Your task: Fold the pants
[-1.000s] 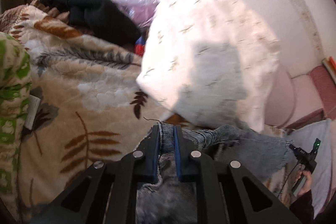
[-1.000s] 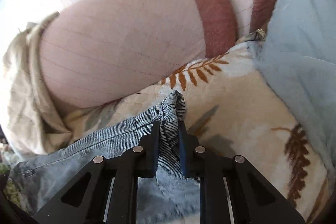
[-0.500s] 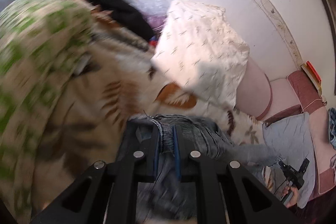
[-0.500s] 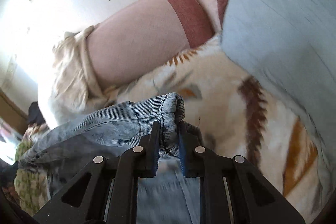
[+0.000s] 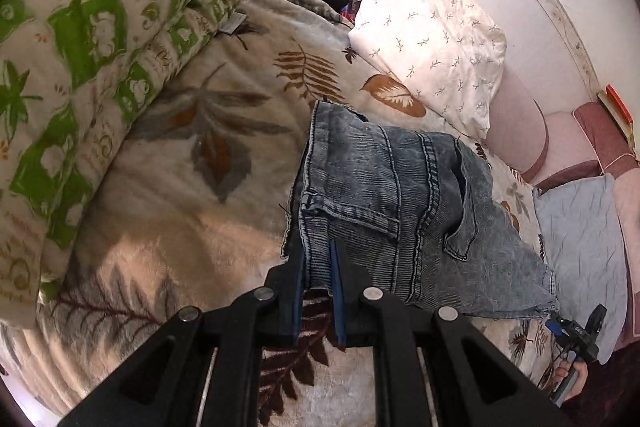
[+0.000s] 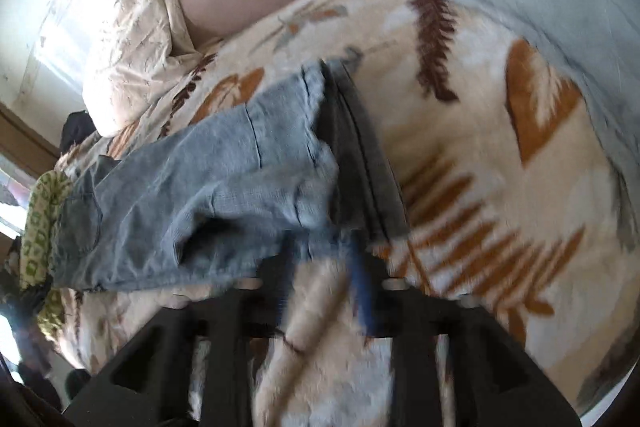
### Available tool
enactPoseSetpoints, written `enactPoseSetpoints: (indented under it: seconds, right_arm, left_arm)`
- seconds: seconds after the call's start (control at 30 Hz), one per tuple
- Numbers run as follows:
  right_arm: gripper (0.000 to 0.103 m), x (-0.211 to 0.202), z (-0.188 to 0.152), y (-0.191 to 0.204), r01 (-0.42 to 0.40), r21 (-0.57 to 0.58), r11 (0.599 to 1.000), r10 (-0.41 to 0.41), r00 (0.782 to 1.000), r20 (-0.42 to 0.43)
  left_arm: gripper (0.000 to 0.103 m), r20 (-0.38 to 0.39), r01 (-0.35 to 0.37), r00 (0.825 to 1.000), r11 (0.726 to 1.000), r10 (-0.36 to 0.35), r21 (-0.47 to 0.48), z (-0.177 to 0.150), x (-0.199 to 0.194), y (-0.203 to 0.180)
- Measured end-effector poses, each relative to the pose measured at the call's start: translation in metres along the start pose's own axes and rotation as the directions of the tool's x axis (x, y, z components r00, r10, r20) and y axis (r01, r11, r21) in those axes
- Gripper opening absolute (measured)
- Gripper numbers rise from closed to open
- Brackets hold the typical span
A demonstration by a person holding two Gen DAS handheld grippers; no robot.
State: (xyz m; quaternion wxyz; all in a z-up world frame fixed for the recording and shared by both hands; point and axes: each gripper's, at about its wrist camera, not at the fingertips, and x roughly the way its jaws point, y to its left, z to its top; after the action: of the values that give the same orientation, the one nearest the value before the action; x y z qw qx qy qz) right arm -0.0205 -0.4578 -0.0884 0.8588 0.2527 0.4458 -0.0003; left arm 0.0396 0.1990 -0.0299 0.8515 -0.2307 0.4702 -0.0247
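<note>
The pants (image 5: pixel 404 211), blue-grey denim, lie folded over on the leaf-patterned blanket (image 5: pixel 192 211) that covers the bed. The left hand-held gripper (image 5: pixel 318 291) is clenched on the near left edge of the denim, the cloth pinched between its blue pads. The right hand-held gripper (image 6: pixel 326 287) is blurred and its jaws are opening; the near hem of the pants sits between them, and the pads no longer press on it. Beyond the pants a white sprigged pillow (image 5: pixel 432 39) leans on the wall. At the far left lies a rolled green-and-cream quilt (image 5: pixel 92 67), at the right a pale blue cushion (image 5: pixel 580 251).
</note>
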Motion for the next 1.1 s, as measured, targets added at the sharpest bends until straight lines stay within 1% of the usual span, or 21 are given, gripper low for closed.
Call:
enactPoseSetpoints:
  seconds: [0.07, 0.13, 0.2, 0.27, 0.33, 0.4, 0.43, 0.5, 0.53, 0.57, 0.6, 0.63, 0.67, 0.73, 0.8, 0.87, 0.9, 0.97, 1.03, 1.07, 1.1]
  right_arm:
    - [0.056, -0.01, 0.003, -0.003, -0.039, 0.027, 0.999, 0.038, 0.999, 0.039]
    - [0.059, -0.023, 0.009, -0.005, -0.087, 0.059, 0.994, 0.08, 0.991, 0.107]
    - [0.067, -0.027, 0.015, -0.008, -0.133, 0.097, 0.986, 0.118, 0.981, 0.151]
    - [0.068, -0.023, 0.021, -0.008, -0.166, 0.125, 0.978, 0.145, 0.976, 0.161]
    - [0.068, -0.01, 0.028, -0.008, -0.16, 0.145, 0.976, 0.138, 0.979, 0.152]
    - [0.068, 0.004, 0.036, -0.011, -0.148, 0.177, 0.973, 0.119, 0.979, 0.164]
    - [0.068, 0.009, 0.039, -0.014, -0.169, 0.194, 0.966, 0.136, 0.975, 0.173]
    - [0.068, 0.022, 0.045, -0.022, -0.222, 0.232, 0.947, 0.18, 0.966, 0.187]
    - [0.068, 0.028, 0.047, -0.025, -0.227, 0.239, 0.944, 0.186, 0.965, 0.184]
    - [0.068, 0.033, 0.048, -0.027, -0.22, 0.241, 0.945, 0.18, 0.967, 0.179]
    - [0.068, 0.035, 0.049, -0.029, -0.218, 0.249, 0.944, 0.178, 0.969, 0.174]
    - [0.069, 0.036, 0.051, -0.029, -0.225, 0.258, 0.94, 0.185, 0.968, 0.17]
    - [0.069, 0.037, 0.055, -0.029, -0.249, 0.256, 0.934, 0.208, 0.962, 0.174]
    - [0.068, 0.038, 0.059, -0.026, -0.265, 0.234, 0.936, 0.226, 0.957, 0.18]
    - [0.068, 0.042, 0.065, -0.024, -0.252, 0.226, 0.941, 0.219, 0.962, 0.162]
    - [0.068, 0.05, 0.07, -0.027, -0.241, 0.239, 0.941, 0.209, 0.966, 0.152]
    - [0.068, 0.055, 0.072, -0.031, -0.234, 0.252, 0.939, 0.202, 0.969, 0.145]
    - [0.068, 0.069, 0.077, -0.037, -0.241, 0.289, 0.927, 0.218, 0.97, 0.109]
    - [0.067, 0.073, 0.079, -0.038, -0.253, 0.293, 0.922, 0.23, 0.967, 0.11]
    - [0.061, 0.073, 0.081, -0.036, -0.256, 0.283, 0.924, 0.234, 0.966, 0.11]
    - [0.046, 0.073, 0.083, -0.034, -0.27, 0.273, 0.923, 0.251, 0.962, 0.104]
  left_arm:
    - [0.015, 0.022, -0.001, 1.0, 1.0, 0.001, 0.007, 0.0, -0.007, -0.002]
    - [0.015, 0.052, -0.006, 0.999, 1.0, 0.005, 0.019, 0.001, -0.015, -0.007]
    - [0.015, 0.071, -0.012, 0.997, 1.0, 0.01, 0.025, 0.003, -0.019, -0.011]
    - [0.015, 0.073, -0.02, 0.997, 1.0, 0.018, 0.023, 0.005, -0.019, -0.011]
    - [0.015, 0.068, -0.03, 0.997, 1.0, 0.03, 0.007, 0.009, -0.015, -0.007]
    - [0.015, 0.063, -0.03, 0.997, 0.999, 0.032, -0.035, 0.014, -0.009, 0.002]
    - [0.015, 0.058, -0.038, 0.997, 0.998, 0.041, -0.055, 0.016, -0.006, 0.008]
    - [0.016, 0.05, -0.089, 0.994, 0.993, 0.093, -0.077, 0.016, 0.001, 0.017]
    - [0.016, 0.04, -0.106, 0.993, 0.991, 0.11, -0.087, 0.015, 0.004, 0.021]
    - [0.019, 0.029, -0.119, 0.992, 0.988, 0.123, -0.098, 0.012, 0.007, 0.023]
    - [0.019, 0.028, -0.145, 0.988, 0.984, 0.149, -0.106, 0.009, 0.007, 0.023]
    - [0.019, 0.037, -0.188, 0.981, 0.977, 0.192, -0.1, 0.005, 0.005, 0.022]
    - [0.019, 0.052, -0.218, 0.973, 0.972, 0.223, -0.085, 0.001, 0.001, 0.019]
    - [0.019, 0.083, -0.227, 0.969, 0.97, 0.234, -0.082, -0.005, -0.011, 0.016]
    - [0.019, 0.129, -0.218, 0.965, 0.973, 0.227, -0.08, -0.01, -0.028, 0.012]
    - [0.019, 0.178, -0.202, 0.963, 0.979, 0.204, -0.029, -0.015, -0.045, -0.003]
    - [0.019, 0.19, -0.174, 0.967, 0.985, 0.168, 0.014, -0.018, -0.052, -0.017]
    - [0.019, 0.18, -0.11, 0.979, 0.989, 0.091, 0.1, -0.024, -0.057, -0.048]
    - [0.024, 0.156, -0.057, 0.987, 0.977, 0.024, 0.207, -0.034, -0.051, -0.086]
    - [0.032, 0.137, -0.029, 0.991, 0.964, -0.008, 0.265, -0.04, -0.044, -0.108]
    - [0.037, 0.112, 0.001, 0.993, 0.947, -0.04, 0.322, -0.048, -0.035, -0.131]
